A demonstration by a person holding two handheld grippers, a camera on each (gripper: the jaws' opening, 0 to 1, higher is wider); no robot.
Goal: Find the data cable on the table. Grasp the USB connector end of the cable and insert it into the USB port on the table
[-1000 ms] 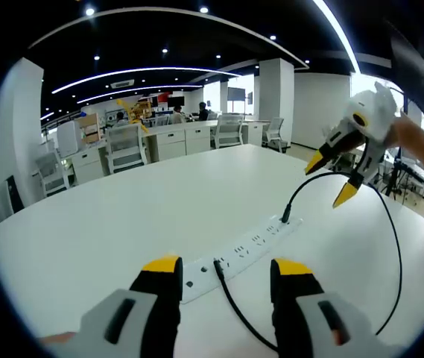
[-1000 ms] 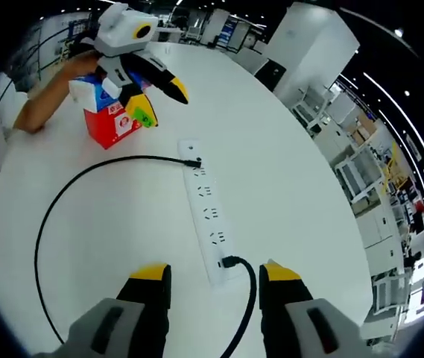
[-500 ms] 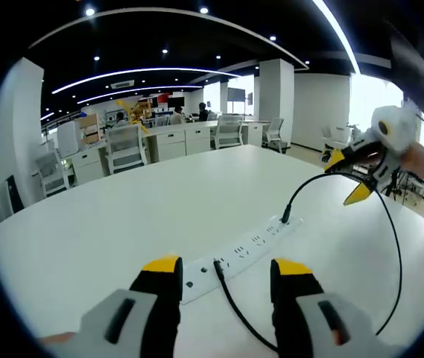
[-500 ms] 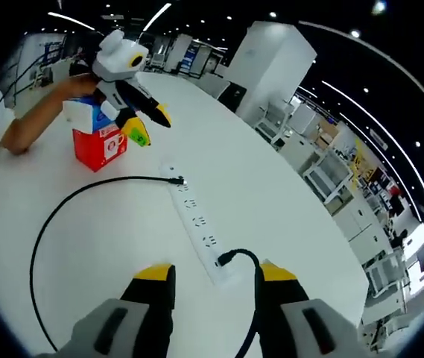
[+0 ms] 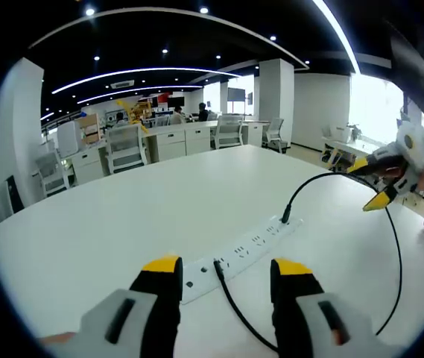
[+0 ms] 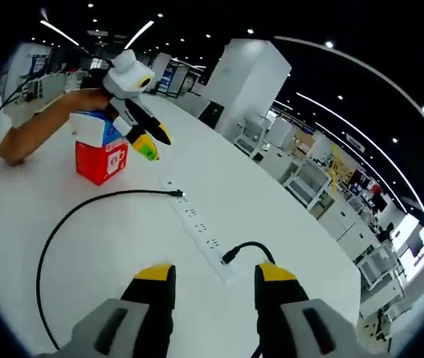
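Observation:
A white power strip (image 5: pixel 245 247) lies on the white table (image 5: pixel 122 216). A black data cable (image 5: pixel 396 253) runs in a wide loop, and its connector (image 5: pixel 285 216) meets the strip's far end. A second black plug (image 5: pixel 217 267) sits near the strip's close end. My left gripper (image 5: pixel 226 267) hovers open over that close end. My right gripper (image 5: pixel 375 185), held in a hand, hangs open at the right, apart from the cable. In the right gripper view, the strip (image 6: pixel 199 226), cable loop (image 6: pixel 48 250) and plug (image 6: pixel 230 256) lie ahead of my open right gripper (image 6: pixel 214 274). The left gripper (image 6: pixel 152 144) is far left.
A red box with a blue and white top (image 6: pixel 100 148) stands on the table by a person's forearm (image 6: pixel 36 134). Office desks and chairs (image 5: pixel 126 149) and a white pillar (image 5: pixel 275 101) stand beyond the table's far edge.
In the left gripper view, the right gripper has drifted right and lower, away from the connector. The right gripper view has tilted up and pulled back. The cable and strip stay put.

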